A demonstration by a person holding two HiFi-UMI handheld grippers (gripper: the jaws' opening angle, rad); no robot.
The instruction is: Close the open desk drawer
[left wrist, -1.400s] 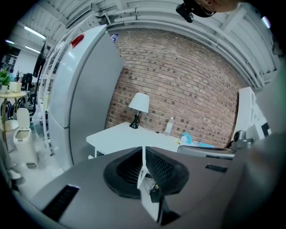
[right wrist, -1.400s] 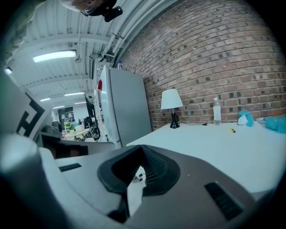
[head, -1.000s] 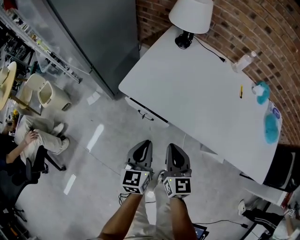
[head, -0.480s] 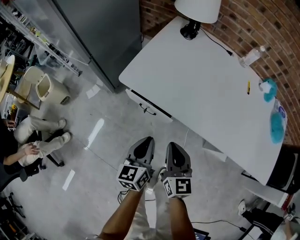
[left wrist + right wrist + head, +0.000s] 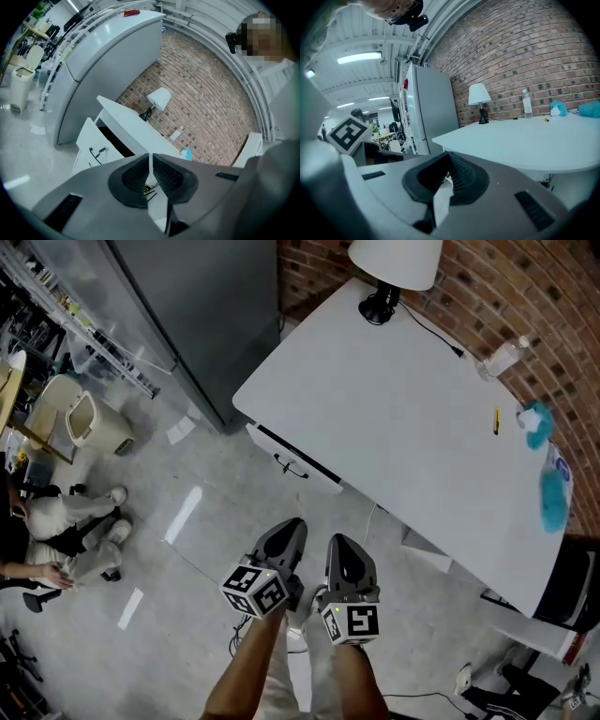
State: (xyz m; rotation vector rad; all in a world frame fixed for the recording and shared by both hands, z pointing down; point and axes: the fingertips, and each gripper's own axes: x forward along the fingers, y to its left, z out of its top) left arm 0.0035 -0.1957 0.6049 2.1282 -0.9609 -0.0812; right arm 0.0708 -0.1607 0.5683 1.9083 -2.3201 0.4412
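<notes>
The white desk (image 5: 412,418) stands ahead and to the right, against the brick wall. Its top drawer (image 5: 314,474) is pulled out a little, showing a white front with a black handle. In the left gripper view the drawer front (image 5: 91,145) stands clear of the desk (image 5: 126,123), with a dark gap behind it. My left gripper (image 5: 291,526) and right gripper (image 5: 339,545) hang side by side over the floor, well short of the drawer. Both are shut and hold nothing: the left gripper (image 5: 150,161) and the right gripper (image 5: 446,161) each have their pads together.
A tall grey fridge (image 5: 206,315) stands left of the desk. On the desk are a white lamp (image 5: 394,259), a water bottle (image 5: 502,357), a yellow pen (image 5: 496,421) and teal items (image 5: 553,484). Beige bins (image 5: 84,423) and a seated person (image 5: 56,521) are at far left.
Both grippers sit slightly lower in the head view and the left one's marker cube has turned. The seated person's legs at left have shifted. The drawer looks unchanged.
</notes>
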